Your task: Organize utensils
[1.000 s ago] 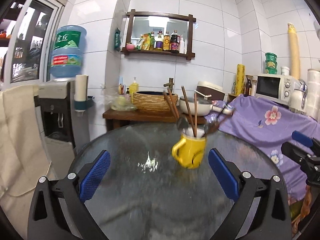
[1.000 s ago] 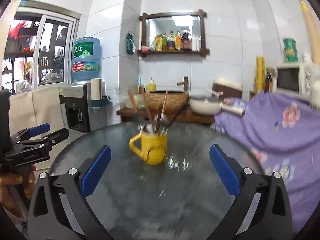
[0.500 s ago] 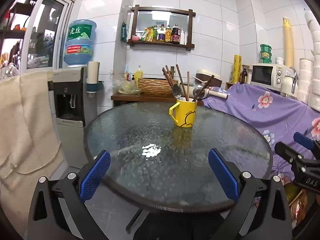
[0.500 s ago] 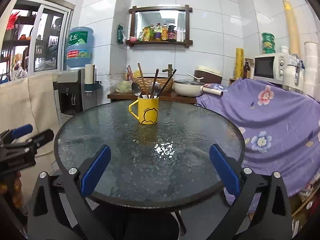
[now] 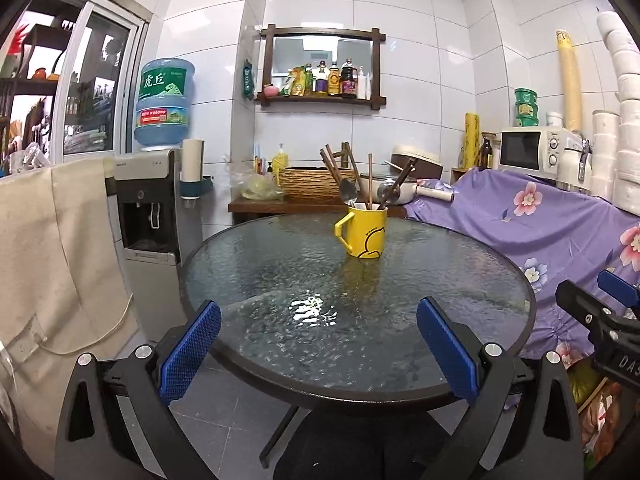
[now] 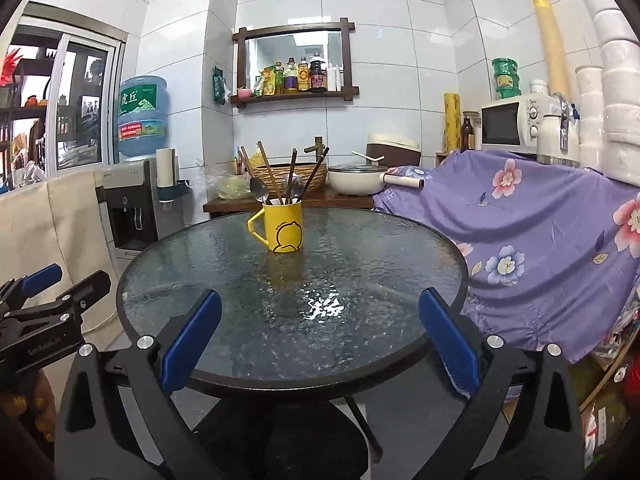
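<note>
On the round glass table point(image 5: 500, 280), toward its far edge and a little right of centre in the left wrist view, stands a yellow mug point(image 5: 366, 231) with its handle turned left. Wooden chopsticks point(image 5: 370, 182) and metal spoons point(image 5: 347, 191) stick up out of it, handles fanned apart, some leaning left and some right. Apart from the mug I see no loose utensil on the glass in either view; only a glare patch lies near the middle.

Going left to right at the near edge: the left gripper point(image 5: 320, 348) hangs off the table on the near side, its blue pads spread wide with nothing between them. To its right, the right gripper point(image 6: 320, 344) sits the same way, fingers wide apart and empty, just short of the rim. Each tool shows at the edge of the other's view, both well apart from the mug.

Judging by how things lie, the gathering looks done: every utensil in sight on the table is upright in the mug, and neither tool carries anything. What could be left is small, perhaps squaring the leaning handles or moving the mug, but nothing here shows that it is needed. Whether more utensils wait outside the frames, I cannot tell; those on the back counter look like part of the kitchen, not the task
</note>
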{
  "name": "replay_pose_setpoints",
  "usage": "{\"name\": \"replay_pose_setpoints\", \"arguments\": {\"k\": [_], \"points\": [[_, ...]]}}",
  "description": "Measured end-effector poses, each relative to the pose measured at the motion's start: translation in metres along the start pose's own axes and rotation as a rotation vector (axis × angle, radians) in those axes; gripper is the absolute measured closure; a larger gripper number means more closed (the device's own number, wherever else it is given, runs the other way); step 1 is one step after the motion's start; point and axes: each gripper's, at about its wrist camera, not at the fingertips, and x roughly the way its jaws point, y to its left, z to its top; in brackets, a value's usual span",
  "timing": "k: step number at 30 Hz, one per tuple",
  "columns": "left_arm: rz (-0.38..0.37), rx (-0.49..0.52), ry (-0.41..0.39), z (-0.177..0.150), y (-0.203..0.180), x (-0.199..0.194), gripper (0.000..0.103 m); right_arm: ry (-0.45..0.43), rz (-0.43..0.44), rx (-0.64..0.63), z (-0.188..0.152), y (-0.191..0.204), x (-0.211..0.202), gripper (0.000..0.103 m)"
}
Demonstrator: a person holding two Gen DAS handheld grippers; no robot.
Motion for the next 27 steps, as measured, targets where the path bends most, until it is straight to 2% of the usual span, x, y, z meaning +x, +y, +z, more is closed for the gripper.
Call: {"name": "replay_pose_setpoints", "arguments": {"k": [27], "points": [[0.014, -0.008, 0.004, 0.0060, -0.0014, -0.0008, 0.007, -0.020, 0.025, -0.015, 0.0079, 0.0028, -0.0059, 0.006]]}}
